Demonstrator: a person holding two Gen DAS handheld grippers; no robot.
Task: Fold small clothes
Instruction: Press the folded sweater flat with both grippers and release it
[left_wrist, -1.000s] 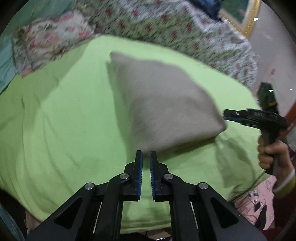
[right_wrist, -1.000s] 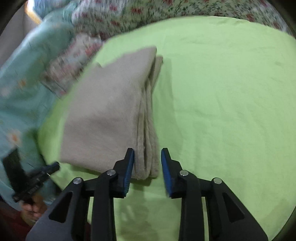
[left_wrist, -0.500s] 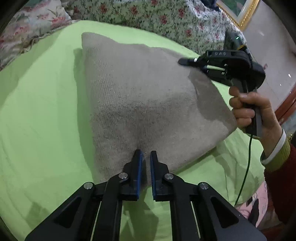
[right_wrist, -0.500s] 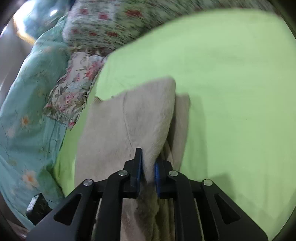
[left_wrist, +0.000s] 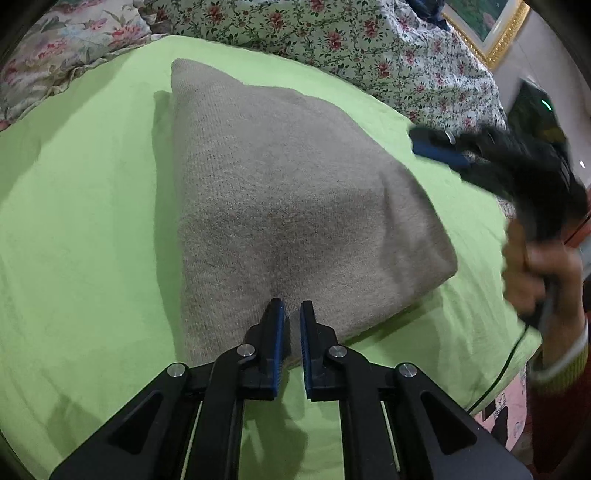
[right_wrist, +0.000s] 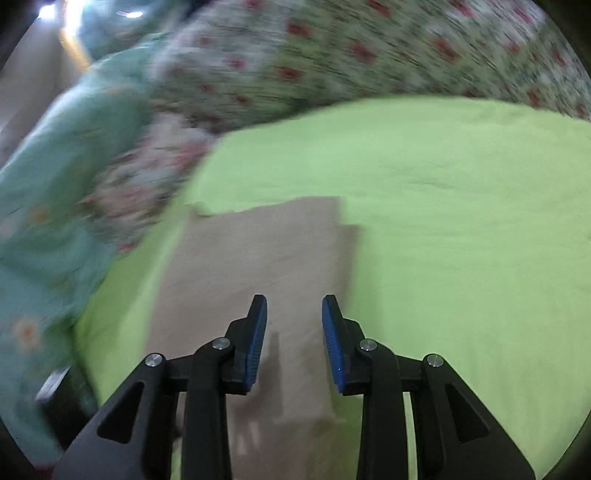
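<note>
— Where's the garment?

— The folded beige knit (left_wrist: 280, 192) lies in the middle of the frame on the green sheet (left_wrist: 81, 229), with flowered bedding (left_wrist: 369, 48) along the top edge.

— And the left gripper (left_wrist: 291, 314)?

— Bottom centre, jaws pressed nearly together at the knit's near edge; whether cloth is caught between them I can't tell.

— The right one?

— The right gripper (right_wrist: 294, 314) has just been opening: jaws spread, nothing between them, above the beige fabric in its own blurred view. From the left view it shows blurred at the right edge, in a hand (left_wrist: 532, 273).
</note>
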